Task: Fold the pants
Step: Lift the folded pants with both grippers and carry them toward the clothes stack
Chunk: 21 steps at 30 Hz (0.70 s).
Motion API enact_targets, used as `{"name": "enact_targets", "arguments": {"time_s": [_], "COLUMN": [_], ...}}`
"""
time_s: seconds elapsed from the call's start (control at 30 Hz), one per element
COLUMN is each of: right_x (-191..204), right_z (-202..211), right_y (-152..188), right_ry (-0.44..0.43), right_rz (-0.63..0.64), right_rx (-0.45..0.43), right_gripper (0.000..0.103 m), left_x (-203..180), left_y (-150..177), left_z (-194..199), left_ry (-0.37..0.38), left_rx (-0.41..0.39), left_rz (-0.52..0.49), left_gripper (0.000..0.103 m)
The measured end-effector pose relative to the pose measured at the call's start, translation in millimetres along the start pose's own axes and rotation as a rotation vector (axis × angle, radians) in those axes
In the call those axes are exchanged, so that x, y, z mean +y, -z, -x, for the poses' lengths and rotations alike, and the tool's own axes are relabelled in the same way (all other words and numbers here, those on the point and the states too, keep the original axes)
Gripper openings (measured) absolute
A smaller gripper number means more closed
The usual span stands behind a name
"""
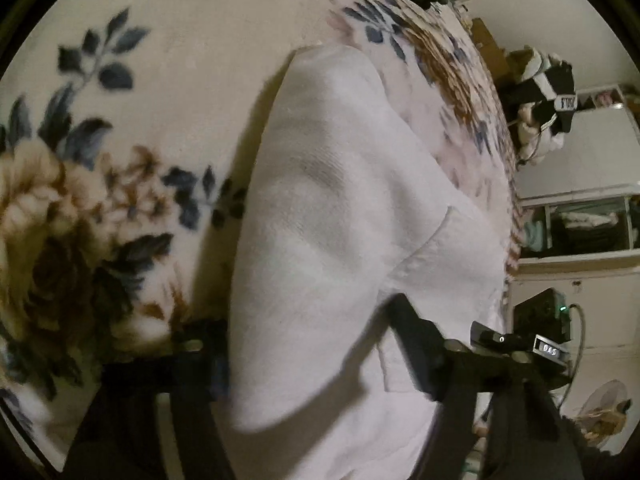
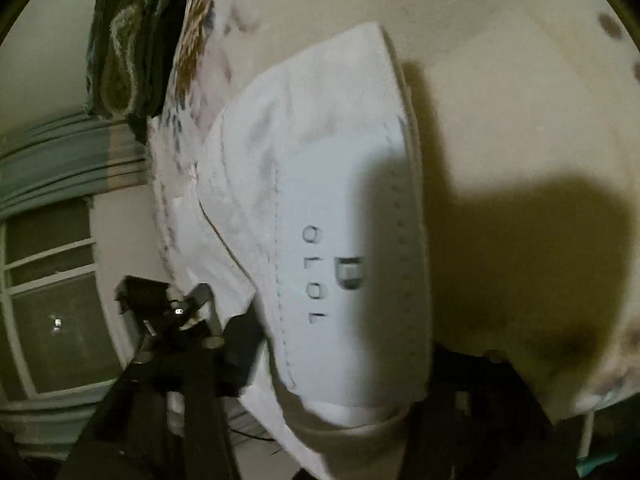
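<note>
On the white pants point(image 2: 340, 216) in your right wrist view you can read blurred, turned letters, roughly "POLO", printed beside a small crest. In your left wrist view, a small plate point(image 1: 550, 349) on the dark device reads about "DAS"; the black-and-white tag point(image 1: 568, 103) stays illegible.

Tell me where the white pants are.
The white fabric pants hang between both grippers' fingers in each wrist view, lifted above the floral blanket.

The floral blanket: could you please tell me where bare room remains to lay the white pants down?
Left of the white fabric pants, the cream floral blanket lies bare up to the blue leaves. Right of them it is crowded: the bed edge and cluttered shelves.
</note>
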State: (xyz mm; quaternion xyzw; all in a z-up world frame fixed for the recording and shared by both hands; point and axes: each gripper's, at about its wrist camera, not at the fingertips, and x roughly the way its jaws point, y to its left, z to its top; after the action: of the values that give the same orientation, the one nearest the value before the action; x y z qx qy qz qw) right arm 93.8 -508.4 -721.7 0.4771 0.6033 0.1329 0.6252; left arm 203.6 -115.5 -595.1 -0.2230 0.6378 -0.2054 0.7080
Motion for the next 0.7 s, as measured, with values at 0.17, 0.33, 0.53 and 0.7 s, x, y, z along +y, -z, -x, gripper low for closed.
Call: {"name": "enact_targets", "arguments": {"time_s": [0.17,0.33,0.53,0.7], "right_x": [22.3,31.9,12.6,20.2], "right_z": [6.9,3.1,-3.8,-11.5], "right_y": [8.7,4.1,-11.8,-12.0], "right_ry": [0.069,0.09,0.018,0.036], "right_rz": [0.062,0.112,0.042,0.044], "right_rx": [-0.064,-0.043,0.045,0.029], "right_gripper": [0.032,0.035,0.064,0.076], "left_x": [3.0,11.8,28.9,13.3], "left_y": [10.3,12.0,10.1,16.7], "left_z": [22.8,12.0,4.8,14.9], "left_ry": [0.031,0.027,0.079,0.067], "left_rx": [-0.057,-0.03,-0.013,-0.053], "left_rz": [0.029,0.073,0.129,0.091], "left_gripper": [0.025,0.038,0.055,0.03]}}
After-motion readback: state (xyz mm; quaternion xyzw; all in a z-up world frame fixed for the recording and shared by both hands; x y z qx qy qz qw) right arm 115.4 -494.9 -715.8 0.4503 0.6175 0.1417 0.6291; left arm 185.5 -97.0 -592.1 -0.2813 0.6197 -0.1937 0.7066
